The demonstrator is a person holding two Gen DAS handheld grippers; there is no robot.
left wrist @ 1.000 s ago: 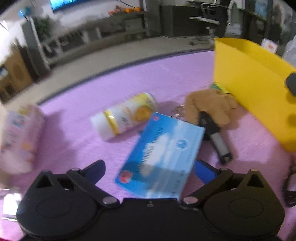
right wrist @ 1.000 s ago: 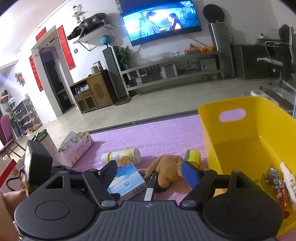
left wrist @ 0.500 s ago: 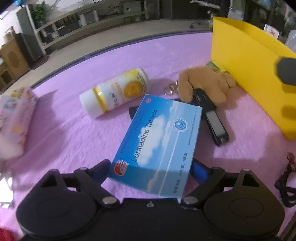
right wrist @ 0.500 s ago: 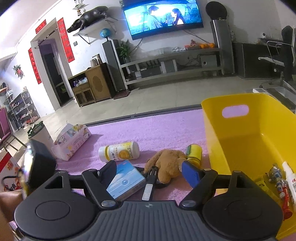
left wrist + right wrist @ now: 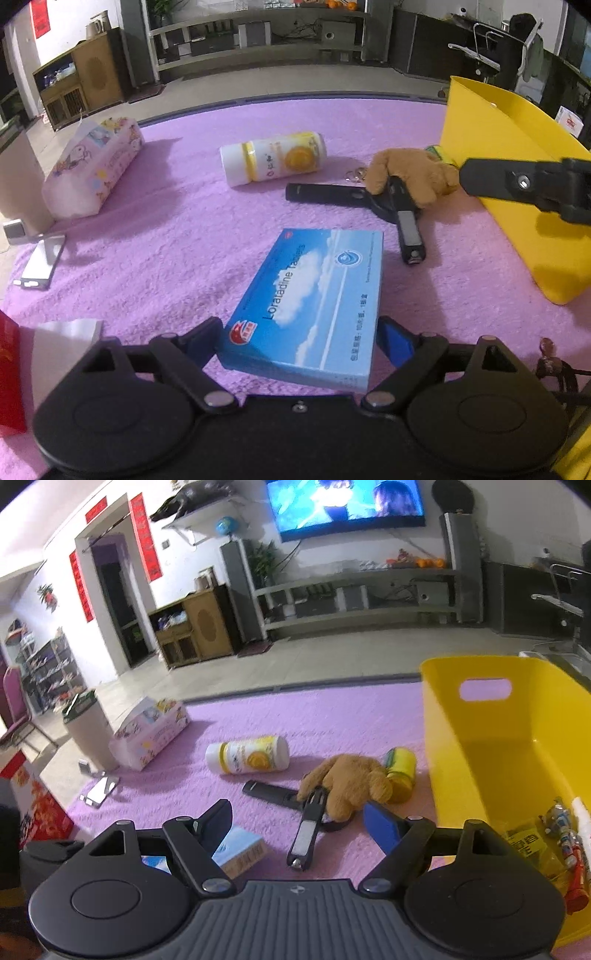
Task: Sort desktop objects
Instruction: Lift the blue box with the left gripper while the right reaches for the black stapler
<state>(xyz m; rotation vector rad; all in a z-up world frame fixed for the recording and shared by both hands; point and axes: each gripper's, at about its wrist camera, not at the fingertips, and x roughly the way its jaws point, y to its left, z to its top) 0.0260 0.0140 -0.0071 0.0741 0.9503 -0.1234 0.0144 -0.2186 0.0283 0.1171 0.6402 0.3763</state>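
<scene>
While my left claw point(image 5: 299, 332) has just been closing, its jaws now clamp the near end of the flat blue cardboard tablet box point(image 5: 310, 302), which is the thing I am sorting. Most of the box sticks out ahead of my pads, so I judge it could swing or droop if I move fast, and thin card may buckle under a hard squeeze. To the right stands the tall yellow plastic bin point(image 5: 491, 147), and a black arm of my other claw reaches across in front of its wall. Carrying the box straight right risks a knock there, or against the rim if I stay low. Far of the box lie a black bar point(image 5: 325, 192), a black device with a grey panel point(image 5: 408, 232) and a brown plush toy point(image 5: 410, 170). The purple fleecy mat point(image 5: 184, 240) is bare to the left.

From my right claw point(image 5: 297, 814), jaws apart and holding nothing, I see the box at near left, just beside my left finger. The bin's rim is clear of things above, and its far floor is bare. Small items crowd the near right corner, so a drop there could land on them.
</scene>
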